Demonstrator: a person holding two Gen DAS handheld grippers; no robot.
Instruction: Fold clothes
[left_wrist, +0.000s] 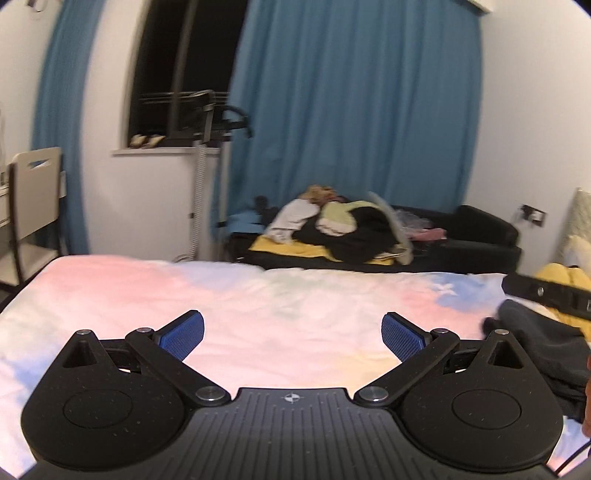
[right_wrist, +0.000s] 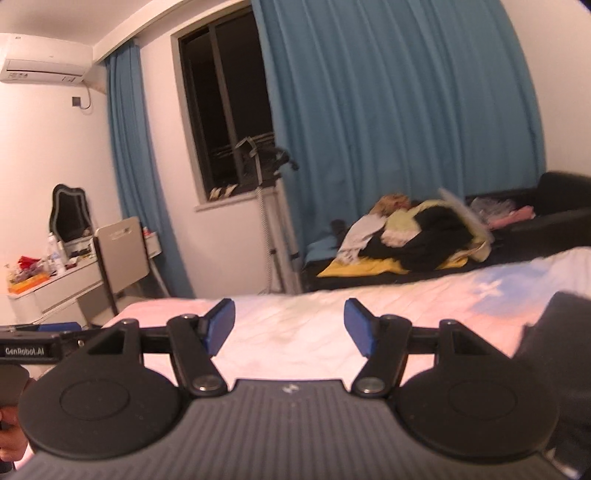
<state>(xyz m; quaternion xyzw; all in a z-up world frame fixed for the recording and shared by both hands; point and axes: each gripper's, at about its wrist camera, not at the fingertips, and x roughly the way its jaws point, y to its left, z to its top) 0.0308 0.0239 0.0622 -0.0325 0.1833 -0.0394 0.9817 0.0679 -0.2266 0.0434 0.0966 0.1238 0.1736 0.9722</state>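
My left gripper (left_wrist: 291, 332) is open and empty above a bed with a pastel pink and blue sheet (left_wrist: 258, 302). A dark grey garment (left_wrist: 543, 350) lies crumpled on the bed at the right, beside the left gripper's right finger. The right gripper shows in the left wrist view (left_wrist: 546, 291) as a black bar above that garment. In the right wrist view my right gripper (right_wrist: 289, 326) is open and empty over the same sheet (right_wrist: 295, 332). The dark garment (right_wrist: 557, 343) lies at its right. The left gripper (right_wrist: 40, 339) shows at the left edge.
A black sofa (left_wrist: 480, 236) beyond the bed holds a pile of clothes (left_wrist: 347, 225) on a yellow cloth. Yellow clothing (left_wrist: 565, 280) lies at the bed's right. A chair (right_wrist: 122, 254) and cluttered desk (right_wrist: 48, 280) stand left. Blue curtains (right_wrist: 388, 110) hang behind.
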